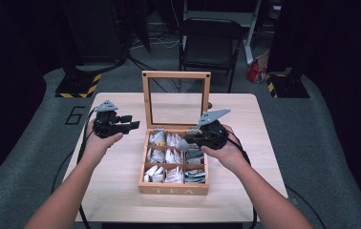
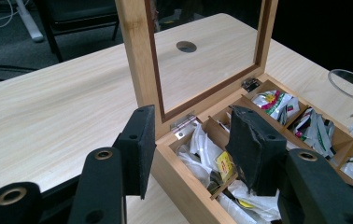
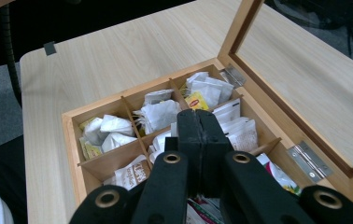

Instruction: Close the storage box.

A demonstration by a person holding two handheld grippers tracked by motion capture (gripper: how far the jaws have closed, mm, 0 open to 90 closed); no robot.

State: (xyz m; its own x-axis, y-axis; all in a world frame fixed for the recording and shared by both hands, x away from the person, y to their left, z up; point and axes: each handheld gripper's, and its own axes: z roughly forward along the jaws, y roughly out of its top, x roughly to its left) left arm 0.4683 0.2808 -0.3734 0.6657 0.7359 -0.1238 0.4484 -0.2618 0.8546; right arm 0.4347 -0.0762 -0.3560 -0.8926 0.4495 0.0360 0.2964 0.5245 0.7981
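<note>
While the wooden table (image 1: 121, 186) carries everything, your landmark is the tea box (image 1: 174, 189) at its middle, glass lid (image 1: 176, 98) standing upright at the box's far edge. Packets of tea bags (image 3: 158, 114) fill its compartments. Your right gripper (image 1: 186, 141) hovers over the box's right side, jaws pressed together on nothing visible. Your left gripper (image 1: 132, 122) hangs just left of the box, jaws apart.
</note>
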